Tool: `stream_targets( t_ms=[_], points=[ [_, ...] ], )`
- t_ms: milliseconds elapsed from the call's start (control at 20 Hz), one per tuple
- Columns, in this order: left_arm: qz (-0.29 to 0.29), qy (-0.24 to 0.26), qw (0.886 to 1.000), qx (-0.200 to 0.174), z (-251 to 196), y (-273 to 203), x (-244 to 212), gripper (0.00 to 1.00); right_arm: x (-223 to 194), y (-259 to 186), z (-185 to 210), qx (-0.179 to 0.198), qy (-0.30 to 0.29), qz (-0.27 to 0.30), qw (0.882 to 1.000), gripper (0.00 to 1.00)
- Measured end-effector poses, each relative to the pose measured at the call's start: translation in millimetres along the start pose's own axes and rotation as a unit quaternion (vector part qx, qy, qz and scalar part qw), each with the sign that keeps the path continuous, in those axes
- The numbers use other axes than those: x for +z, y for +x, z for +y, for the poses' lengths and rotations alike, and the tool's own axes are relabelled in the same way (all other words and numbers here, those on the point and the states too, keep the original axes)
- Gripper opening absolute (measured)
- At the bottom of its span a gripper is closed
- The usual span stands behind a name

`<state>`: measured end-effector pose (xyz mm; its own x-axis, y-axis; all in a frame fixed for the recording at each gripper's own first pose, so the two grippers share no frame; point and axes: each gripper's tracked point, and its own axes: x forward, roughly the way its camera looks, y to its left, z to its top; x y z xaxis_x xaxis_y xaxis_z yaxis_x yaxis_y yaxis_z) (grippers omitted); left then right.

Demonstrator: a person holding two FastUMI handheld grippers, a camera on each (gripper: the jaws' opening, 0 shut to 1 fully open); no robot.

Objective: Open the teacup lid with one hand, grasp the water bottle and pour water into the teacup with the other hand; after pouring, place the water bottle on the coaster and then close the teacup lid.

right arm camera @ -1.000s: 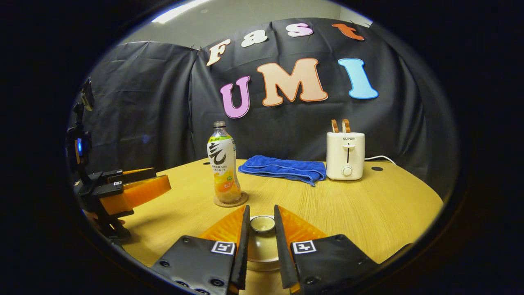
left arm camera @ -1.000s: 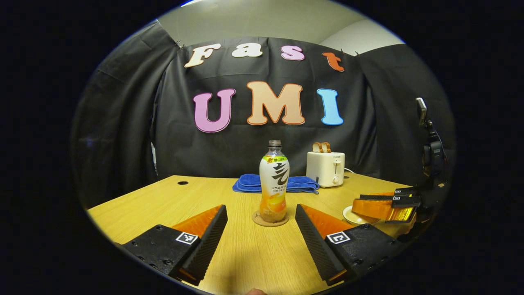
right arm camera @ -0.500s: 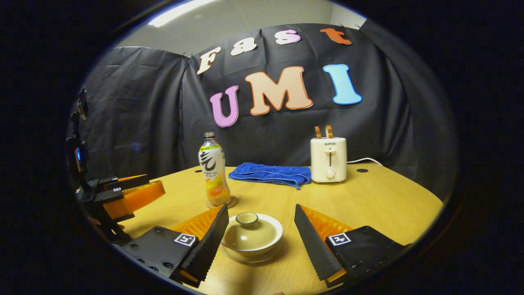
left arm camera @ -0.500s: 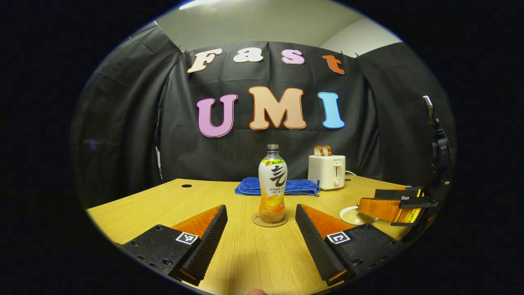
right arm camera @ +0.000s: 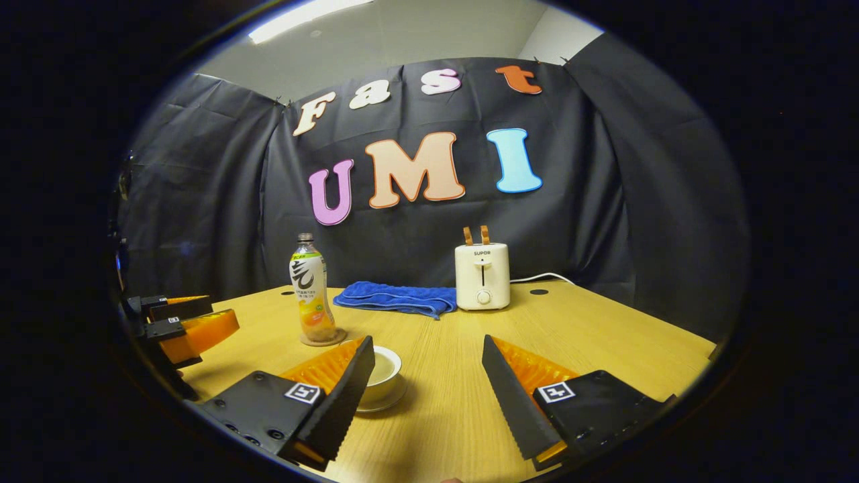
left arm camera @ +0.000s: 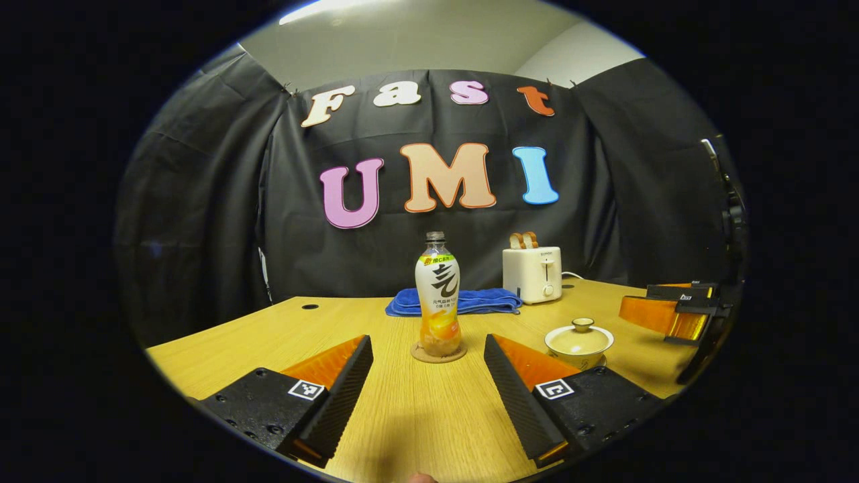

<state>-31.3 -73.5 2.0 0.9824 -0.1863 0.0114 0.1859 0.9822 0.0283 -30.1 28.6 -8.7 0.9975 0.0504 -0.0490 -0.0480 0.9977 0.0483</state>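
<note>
Ceramic teacup (left arm camera: 578, 341) sat lidded, knob up, on its saucer beside the water bottle (left arm camera: 437, 302), which stood upright on the coaster (left arm camera: 437, 353), its long axis vertical. Left gripper (left arm camera: 428, 382) and right gripper (right arm camera: 425, 391) were both wide open, empty. Judged complete; next would be only withdrawing clear
</note>
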Motion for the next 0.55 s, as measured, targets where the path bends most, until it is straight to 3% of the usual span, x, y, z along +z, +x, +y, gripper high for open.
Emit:
stream_targets(
  t_ms=[550],
  points=[
    [0.010,-0.018,1.000,0.021,9,-1,-4,0.96,6,-9,4,-0.014,-0.024,-0.022,0.999,1.00]
  ],
)
